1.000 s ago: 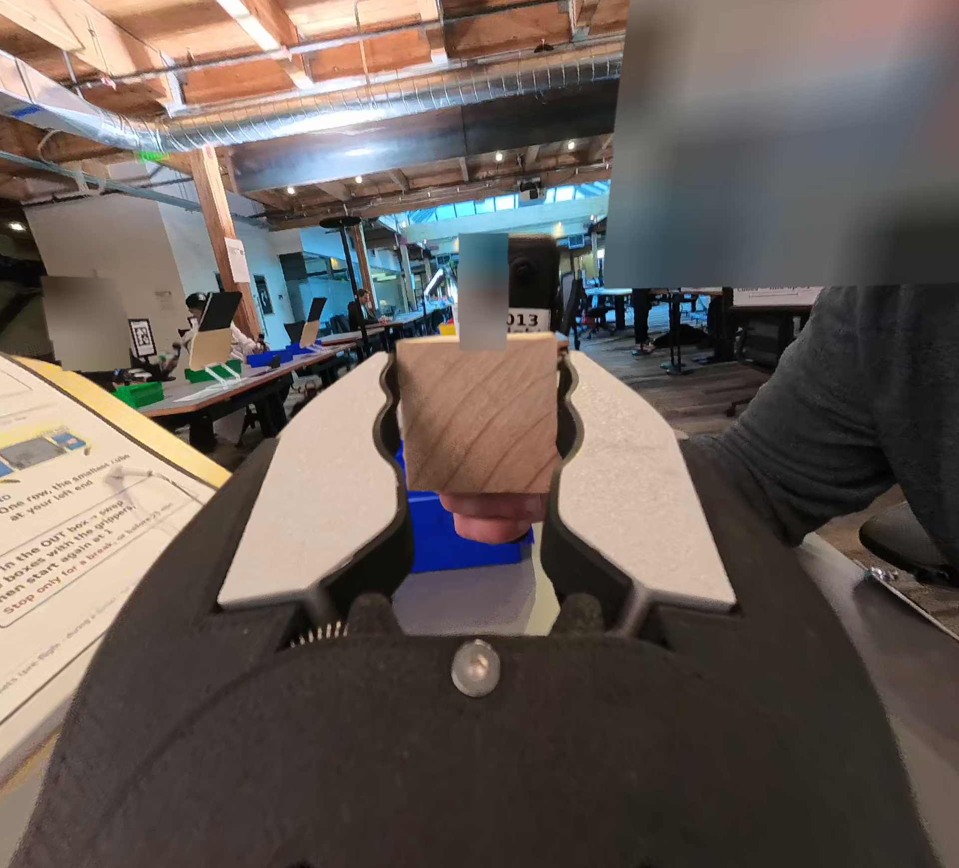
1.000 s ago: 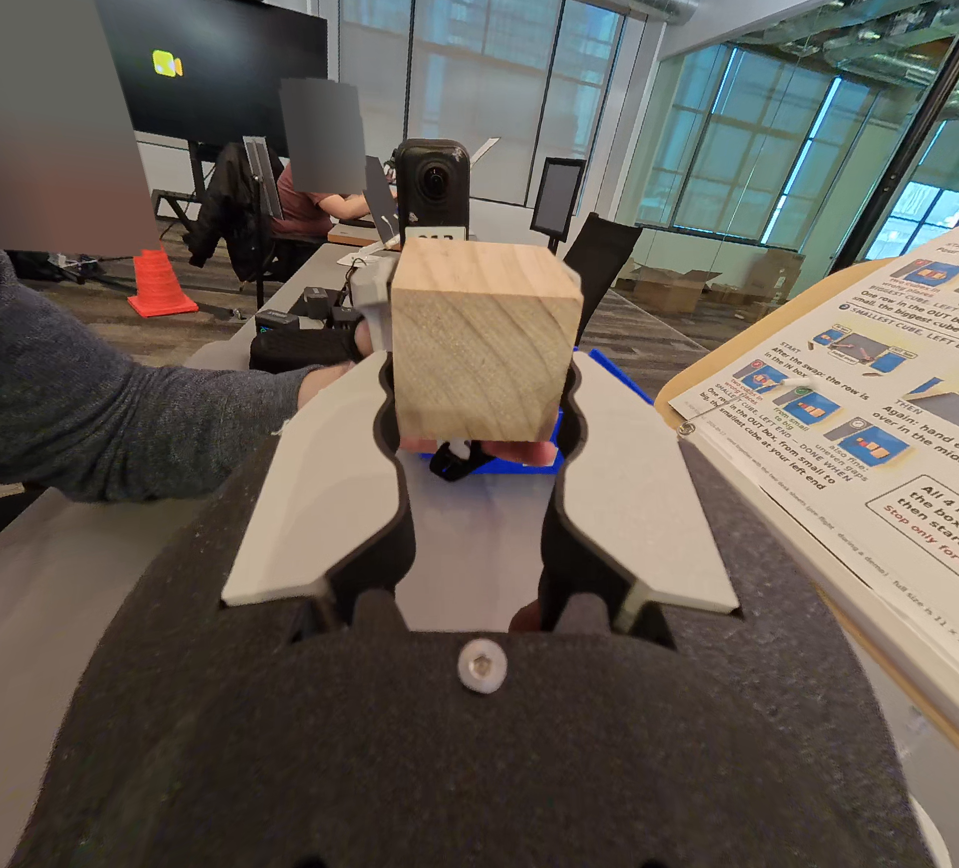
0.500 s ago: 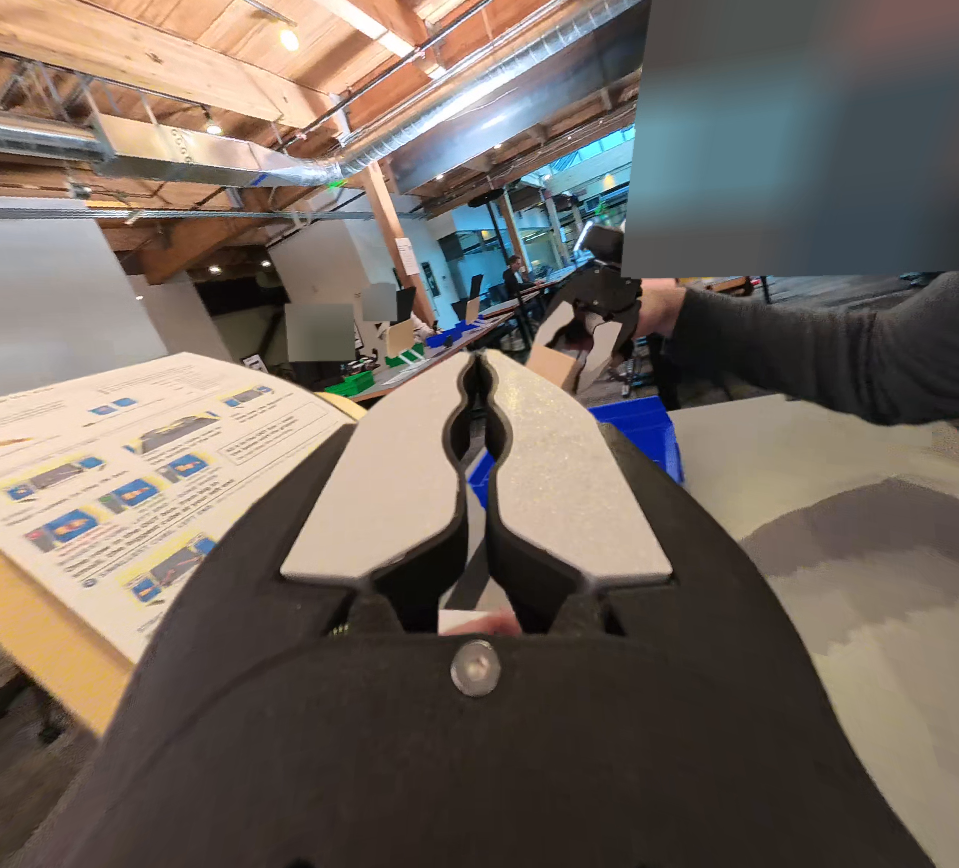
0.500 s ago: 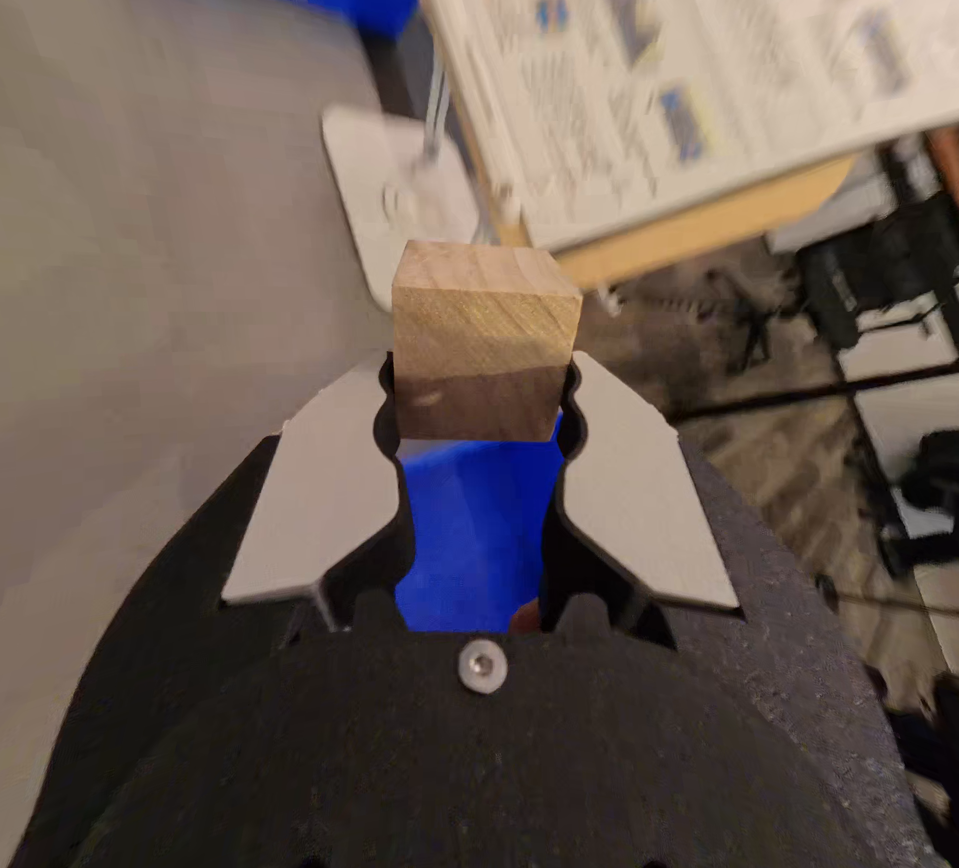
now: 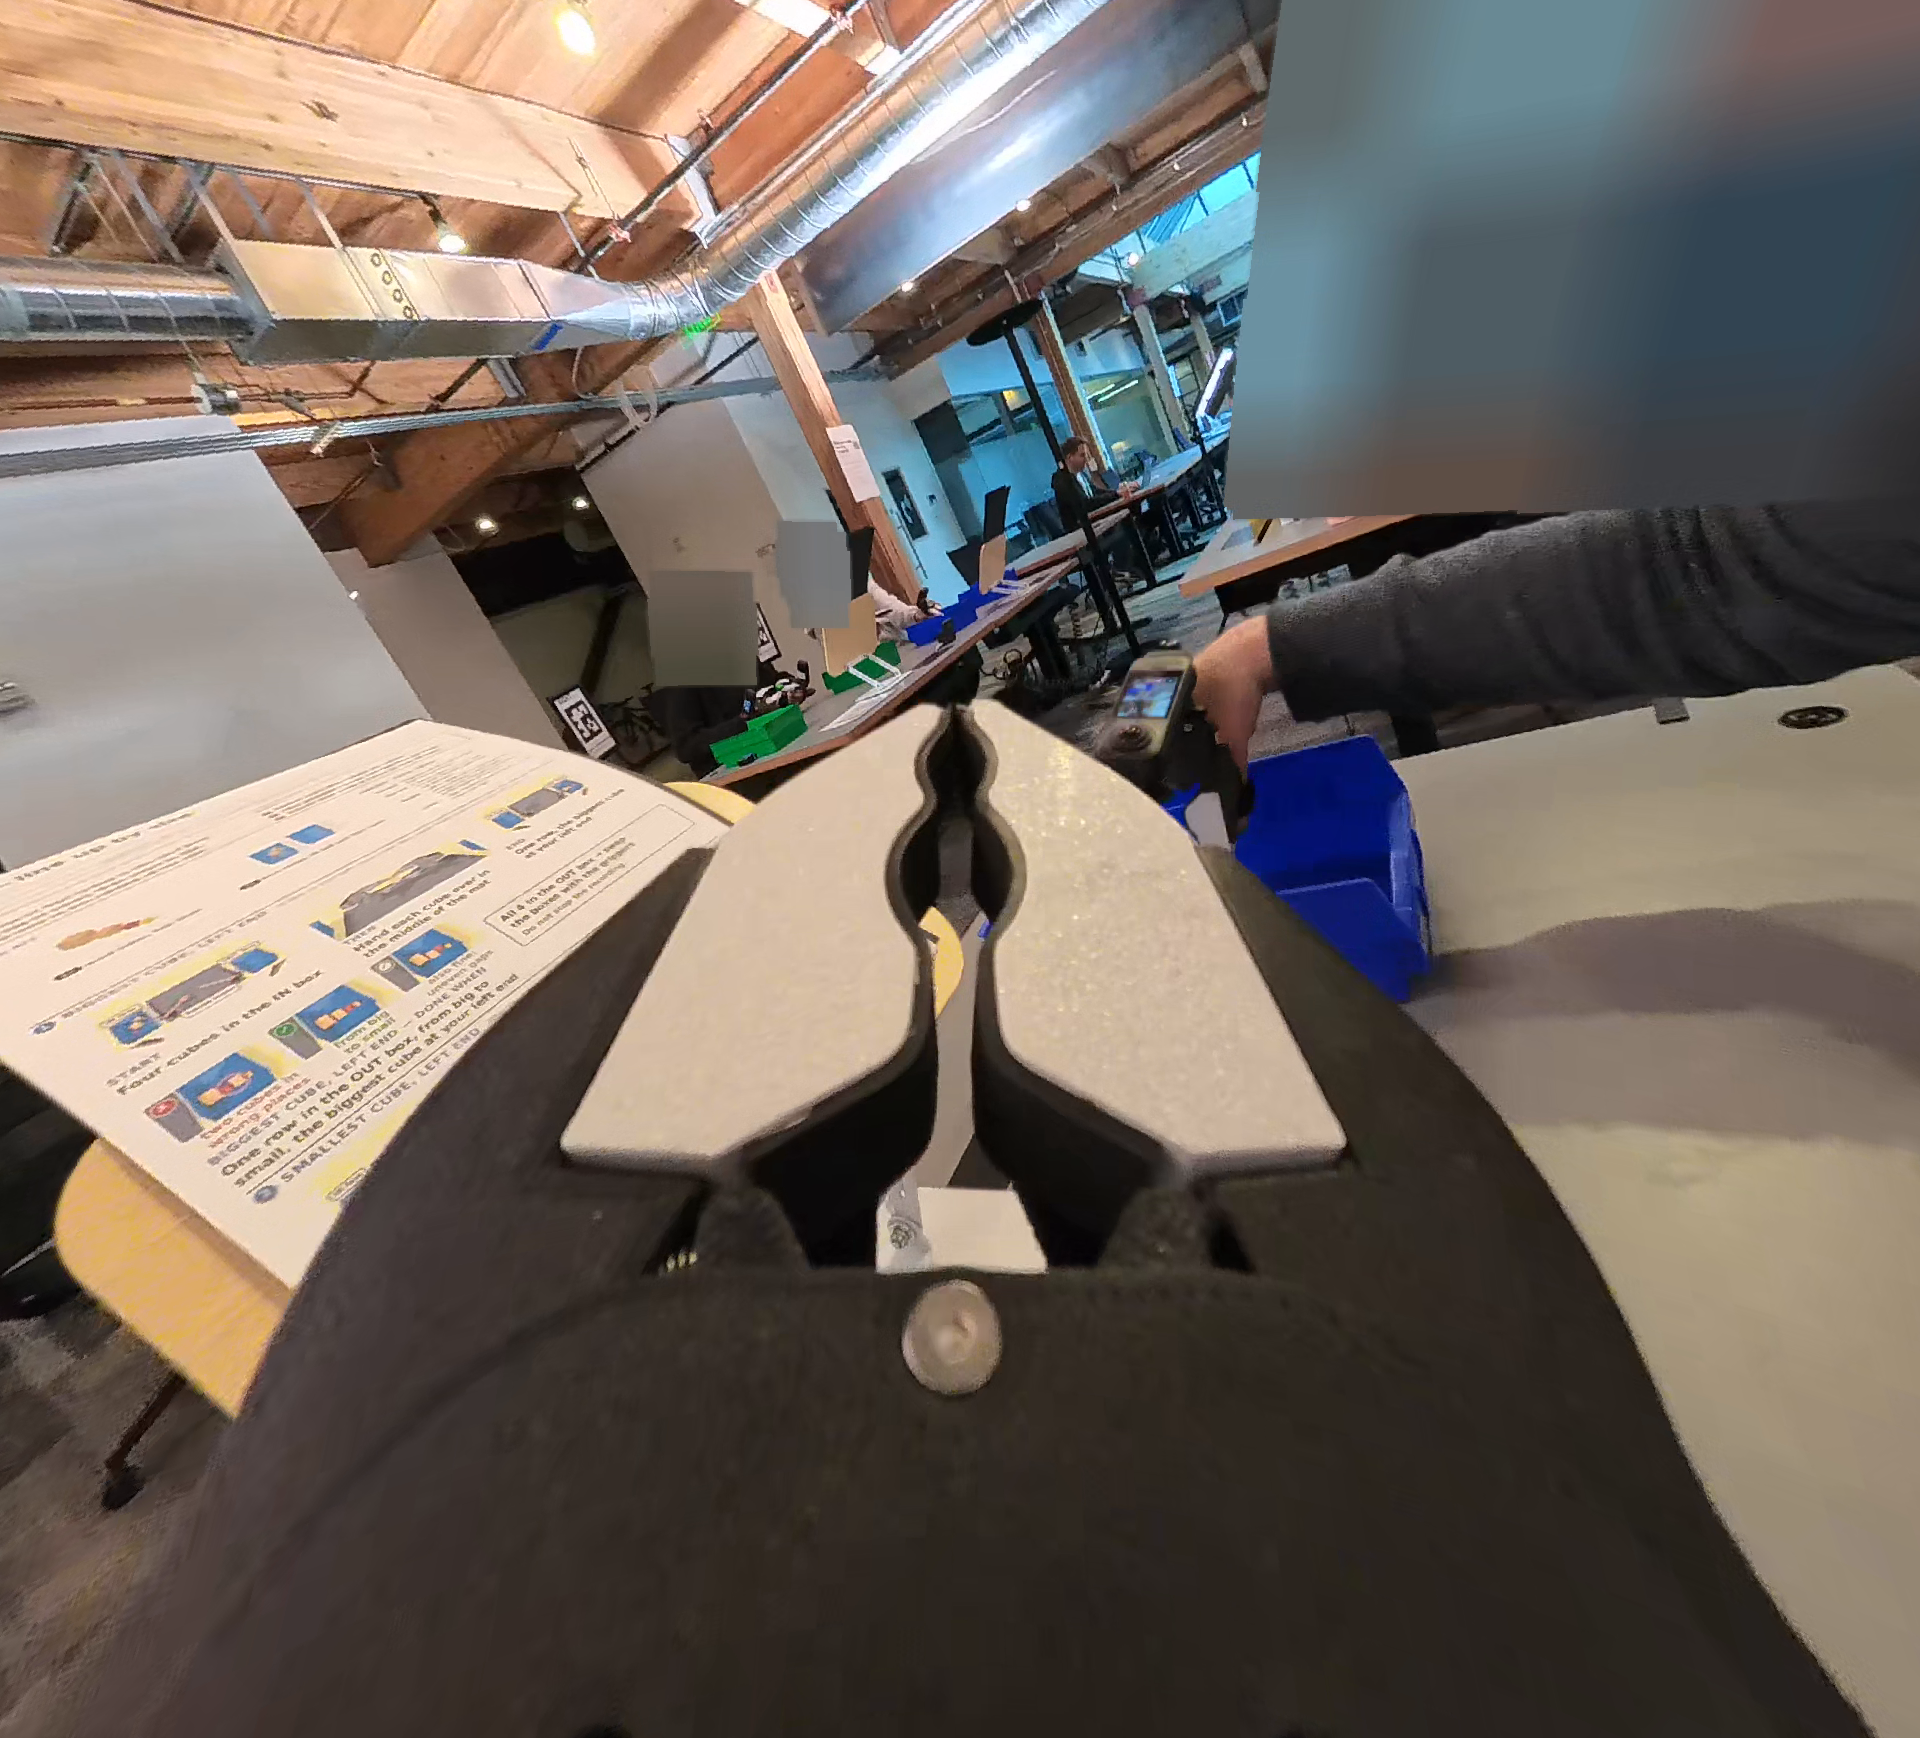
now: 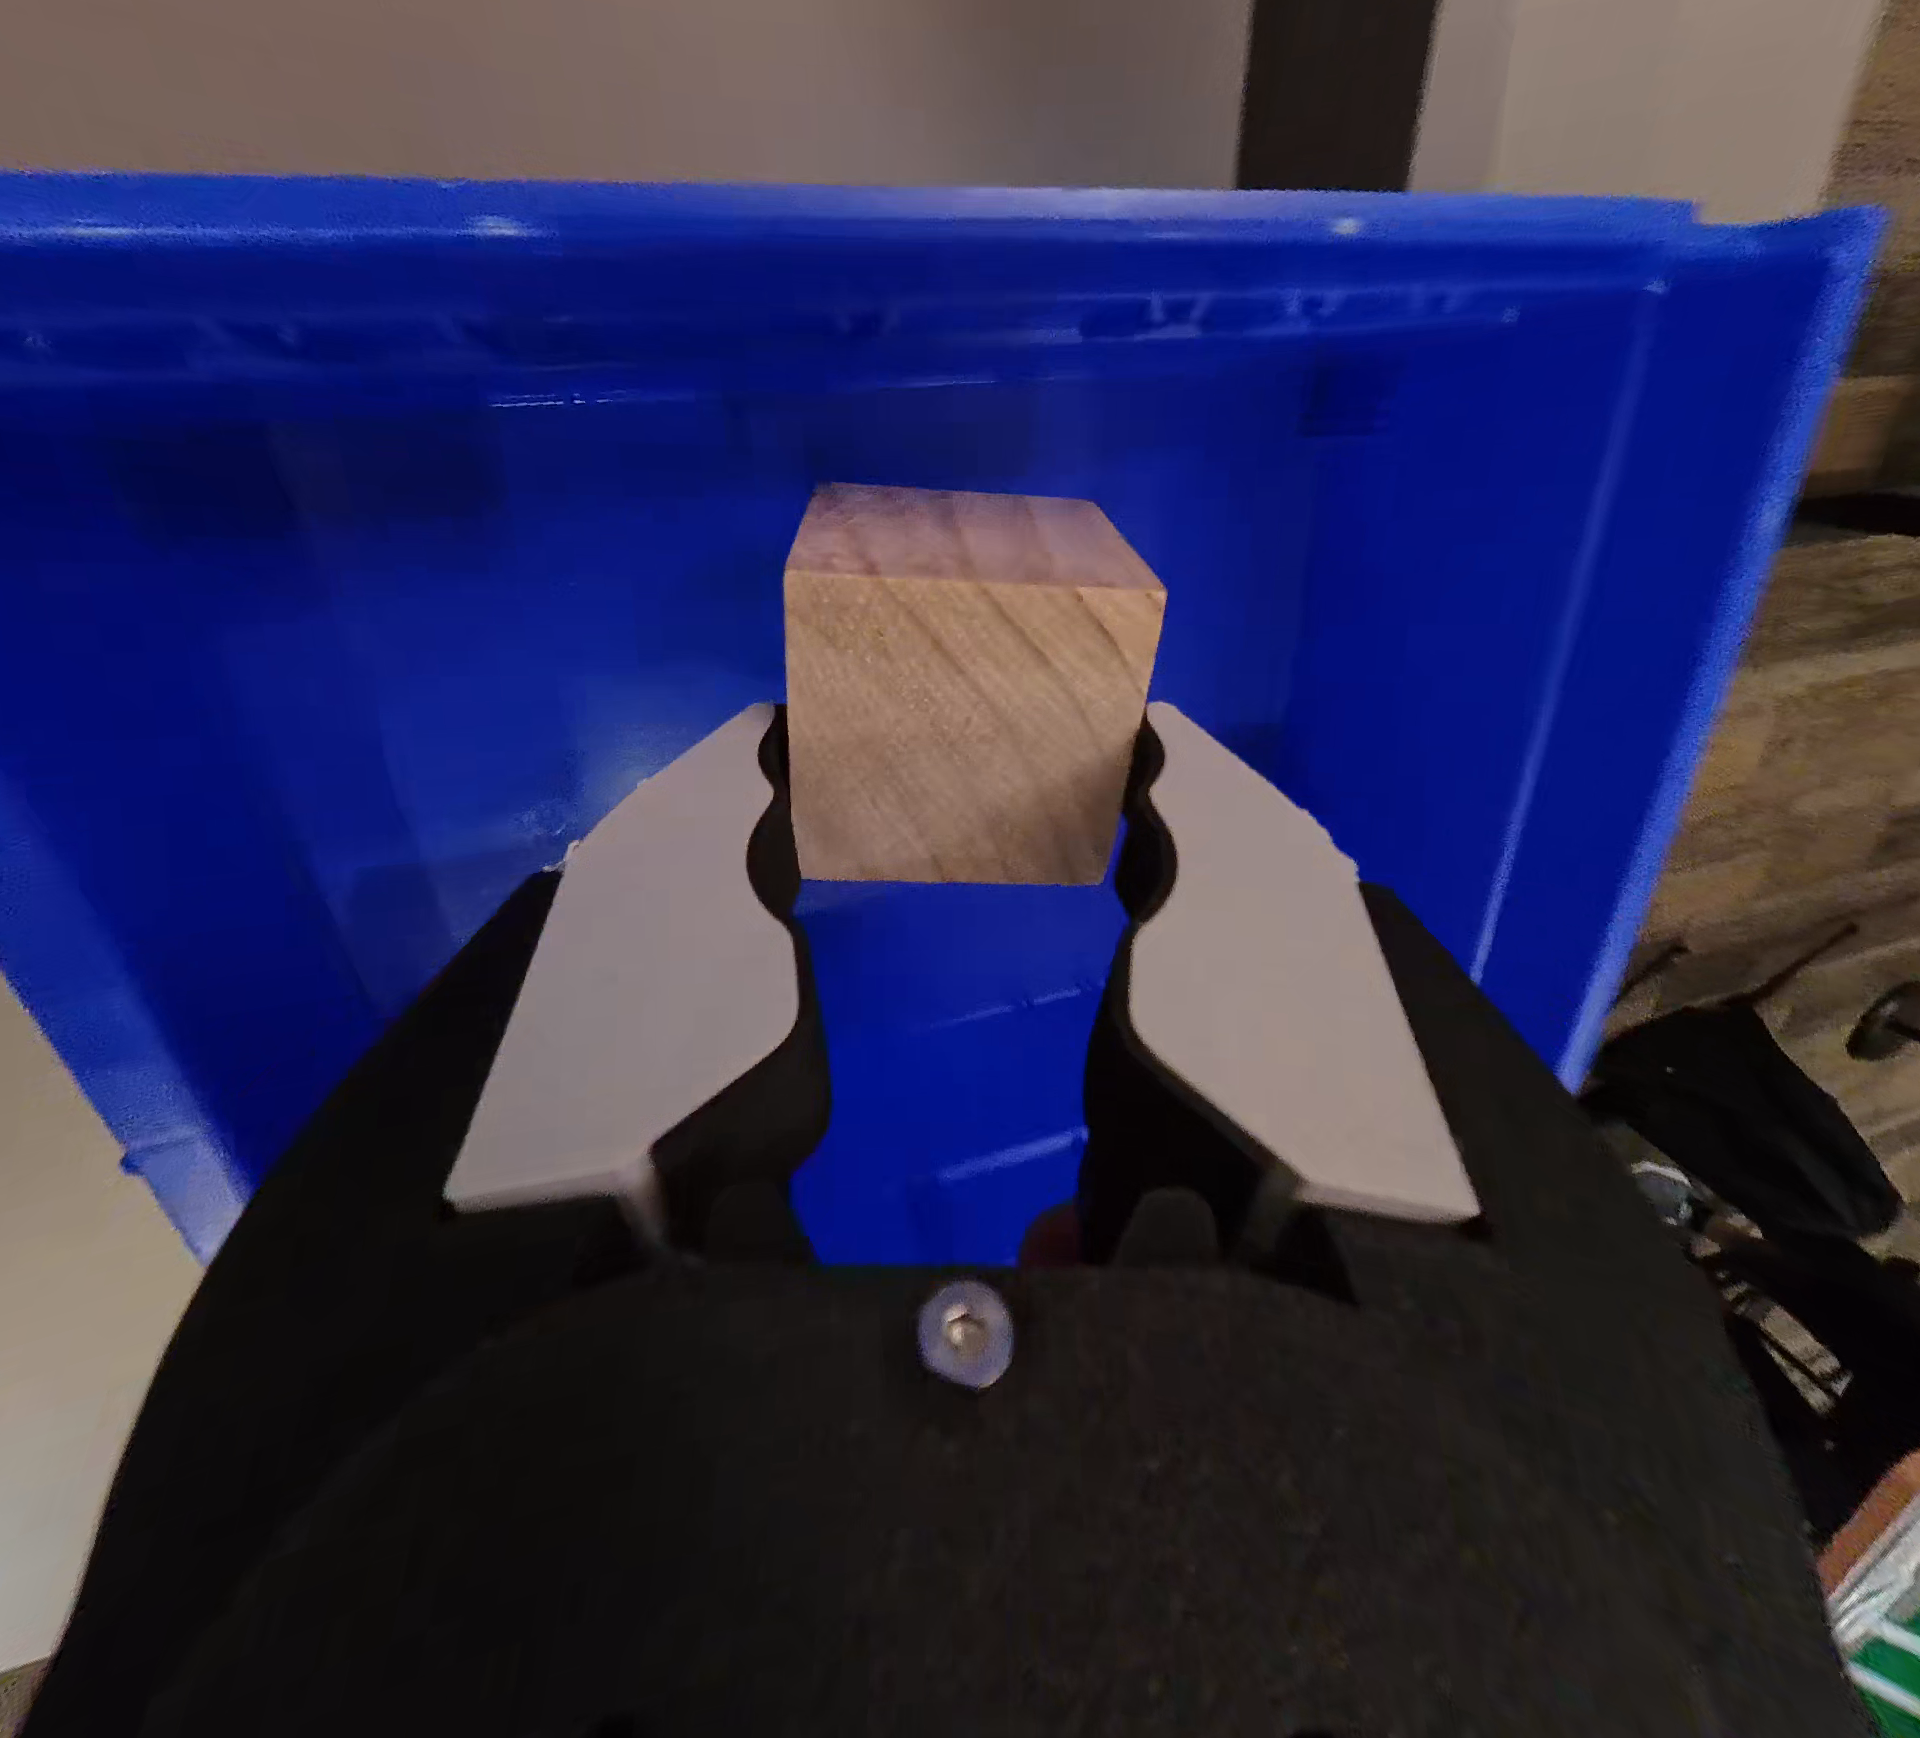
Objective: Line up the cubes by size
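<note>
Wooden cube (image 6: pixel 961 732) sits clamped between the right tool's (image 6: pixel 961 753) fingertips.

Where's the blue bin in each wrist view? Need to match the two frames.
Left wrist view: blue bin at right of centre, on the grey table, just past the shut left gripper.
Right wrist view: the bin fills the middle, behind the wooden cube clamped in the right gripper.
Shared landmark: the bin itself; the cube is not seen in the left view.
</note>
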`<state>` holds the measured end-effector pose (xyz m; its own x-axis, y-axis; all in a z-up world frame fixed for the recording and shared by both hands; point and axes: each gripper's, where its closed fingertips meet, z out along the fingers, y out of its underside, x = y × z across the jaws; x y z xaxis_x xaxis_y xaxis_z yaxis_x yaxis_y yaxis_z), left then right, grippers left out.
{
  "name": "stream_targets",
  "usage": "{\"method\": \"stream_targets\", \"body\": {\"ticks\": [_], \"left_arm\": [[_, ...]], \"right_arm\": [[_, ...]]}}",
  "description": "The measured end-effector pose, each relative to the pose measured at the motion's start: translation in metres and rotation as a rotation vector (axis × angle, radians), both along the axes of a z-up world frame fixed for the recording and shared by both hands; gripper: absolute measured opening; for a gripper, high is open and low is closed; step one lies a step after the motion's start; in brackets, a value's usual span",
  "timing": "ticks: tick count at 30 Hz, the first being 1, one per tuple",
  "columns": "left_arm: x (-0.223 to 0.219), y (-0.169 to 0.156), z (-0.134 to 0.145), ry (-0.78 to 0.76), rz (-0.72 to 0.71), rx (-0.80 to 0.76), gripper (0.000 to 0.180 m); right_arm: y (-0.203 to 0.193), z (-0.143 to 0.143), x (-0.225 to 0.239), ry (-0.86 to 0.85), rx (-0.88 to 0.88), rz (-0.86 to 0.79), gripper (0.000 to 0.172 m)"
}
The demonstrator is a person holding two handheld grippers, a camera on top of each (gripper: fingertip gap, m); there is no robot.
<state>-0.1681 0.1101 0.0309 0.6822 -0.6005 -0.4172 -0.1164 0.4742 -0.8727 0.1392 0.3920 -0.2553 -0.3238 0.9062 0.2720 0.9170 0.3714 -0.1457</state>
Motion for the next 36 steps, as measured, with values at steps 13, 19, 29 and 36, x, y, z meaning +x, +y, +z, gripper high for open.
{"method": "stream_targets", "body": {"ticks": [13,19,29,36], "left_arm": [[0.009,0.01,-0.013,0.053,-0.004,-0.026,0.0],[0.013,0.012,-0.016,0.07,-0.008,-0.03,0.0],[0.02,0.007,-0.021,0.133,-0.023,-0.042,0.0],[0.006,0.006,-0.017,0.21,0.099,-0.049,0.02]], "right_arm": [[-0.004,-0.039,-0.016,-0.193,-0.068,0.127,0.06],[-0.005,-0.039,-0.019,-0.189,-0.09,0.153,0.06],[0.002,-0.004,-0.015,-0.126,0.024,0.059,0.078],[-0.023,0.128,-0.018,0.16,0.438,-0.11,0.063]]}}
